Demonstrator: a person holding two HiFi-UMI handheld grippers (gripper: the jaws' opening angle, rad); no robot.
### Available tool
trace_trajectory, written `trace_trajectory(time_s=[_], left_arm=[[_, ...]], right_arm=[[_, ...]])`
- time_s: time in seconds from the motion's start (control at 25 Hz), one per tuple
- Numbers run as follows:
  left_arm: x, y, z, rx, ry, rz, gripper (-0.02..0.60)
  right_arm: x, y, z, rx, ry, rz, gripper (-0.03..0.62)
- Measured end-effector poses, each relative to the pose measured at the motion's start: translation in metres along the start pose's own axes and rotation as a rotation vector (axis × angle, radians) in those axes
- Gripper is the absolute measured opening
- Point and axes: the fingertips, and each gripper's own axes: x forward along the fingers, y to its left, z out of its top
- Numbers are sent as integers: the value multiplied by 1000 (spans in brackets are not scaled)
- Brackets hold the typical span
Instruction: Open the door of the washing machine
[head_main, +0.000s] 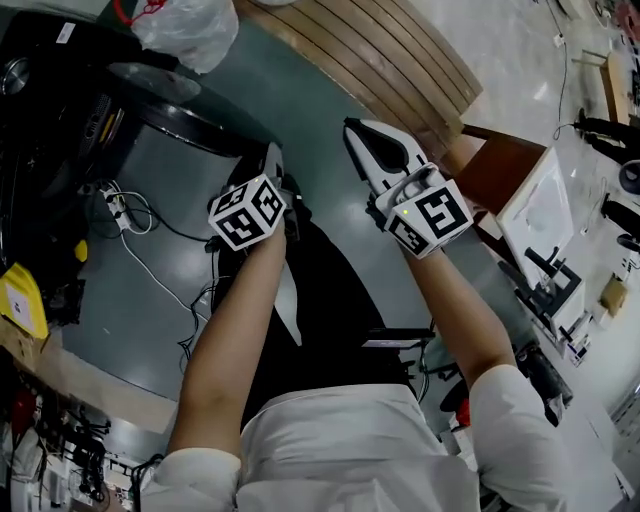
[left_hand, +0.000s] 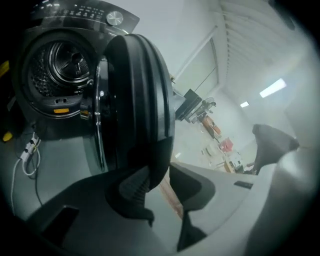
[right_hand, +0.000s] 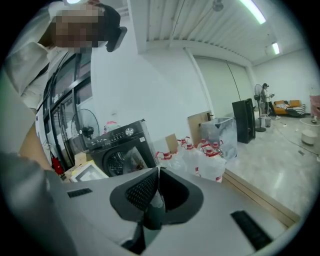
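The black washing machine (left_hand: 60, 30) stands with its round door (left_hand: 137, 95) swung wide, and the steel drum (left_hand: 62, 62) shows behind it. From the head view the machine (head_main: 50, 110) is at the upper left, with the door's dark rim (head_main: 190, 118) just ahead of my left gripper (head_main: 272, 150). The left gripper (left_hand: 161, 172) is open; the door's lower edge sits just beyond the gap and neither pad presses on it. My right gripper (head_main: 352, 125) is held to the right, away from the door. The right gripper (right_hand: 157, 172) is shut on nothing, and the machine (right_hand: 120, 150) shows far behind it.
A power strip with a white cable (head_main: 120, 210) lies on the floor by the machine. A plastic bag (head_main: 185, 30) and a curved wooden platform (head_main: 380, 50) are beyond it. Knotted bags (right_hand: 205, 150) stand to the machine's right. A cluttered bench (head_main: 550, 280) runs along the right.
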Motion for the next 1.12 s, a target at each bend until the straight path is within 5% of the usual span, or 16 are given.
trace_trajectory(time_s=[0.28,0.56,0.8,0.96,1.12], left_arm=[[58,-97,36,63,31,-393,150],[-36,-118,54,171,-126,-624,71],[-184,-78,117,261,-392,-534,21],[-315,-75,193,442,-572,-452,20],[-445,-68,210,554,-695,-359,21]], right_arm=[[-32,3,-2,15,-45,-1,35],[-47,14,25,-22,-103,39,35],[-55,58,93,-53,-185,122,35],[-64,120,194,-118,-333,188,35],[-97,183,255,-188,-442,175,37]])
